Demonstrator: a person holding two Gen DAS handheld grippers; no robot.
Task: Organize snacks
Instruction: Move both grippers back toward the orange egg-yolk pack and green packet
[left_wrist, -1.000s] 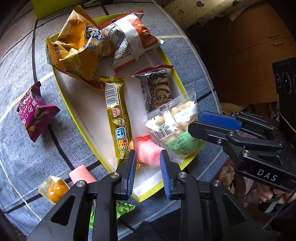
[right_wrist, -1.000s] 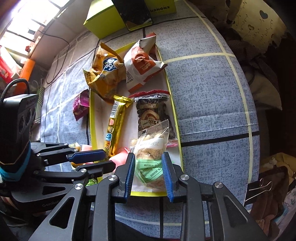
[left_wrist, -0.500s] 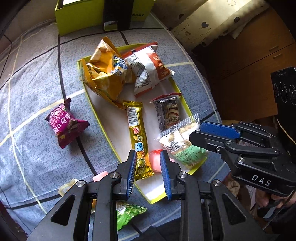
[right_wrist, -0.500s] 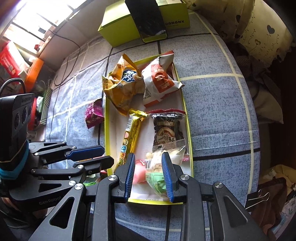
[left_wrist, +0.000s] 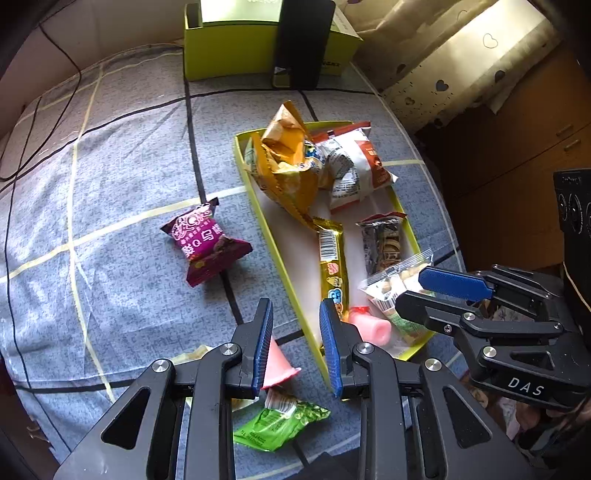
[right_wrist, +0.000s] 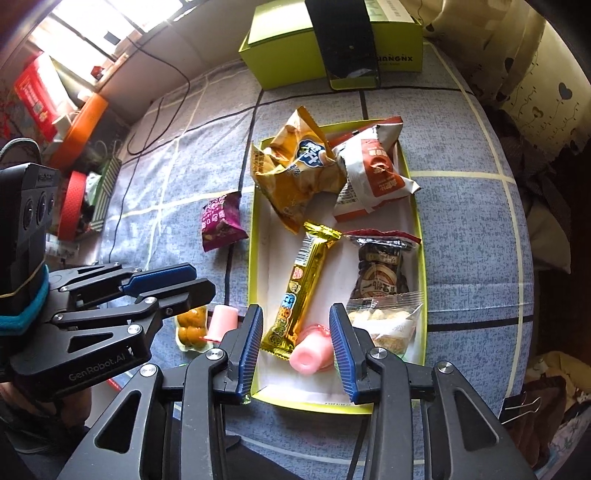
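Observation:
A yellow-green tray (left_wrist: 275, 254) (right_wrist: 253, 236) holds a yellow chip bag (left_wrist: 288, 170), a white-red bag (right_wrist: 373, 173), a gold bar (right_wrist: 301, 284), a dark nut pack (right_wrist: 380, 266), a clear peanut pack (right_wrist: 384, 325) and a pink jelly cup (right_wrist: 310, 350). Outside it lie a purple pack (left_wrist: 207, 243), a second pink jelly cup (left_wrist: 275, 362), a green pack (left_wrist: 277, 424) and an orange candy (right_wrist: 190, 326). My left gripper (left_wrist: 295, 343) is open and empty above the tray's near-left edge. My right gripper (right_wrist: 297, 341) is open and empty above the tray's near end.
A green box (left_wrist: 258, 44) with a black phone (left_wrist: 303, 40) leaning on it stands at the far edge of the blue checked cloth (left_wrist: 110, 184). A cable (right_wrist: 159, 99) runs at the far left. The table drops off to the right.
Both grippers have pulled back and up from the tray. The pink jelly cup and the peanut pack now lie free in the tray. The left gripper has shifted to the left.

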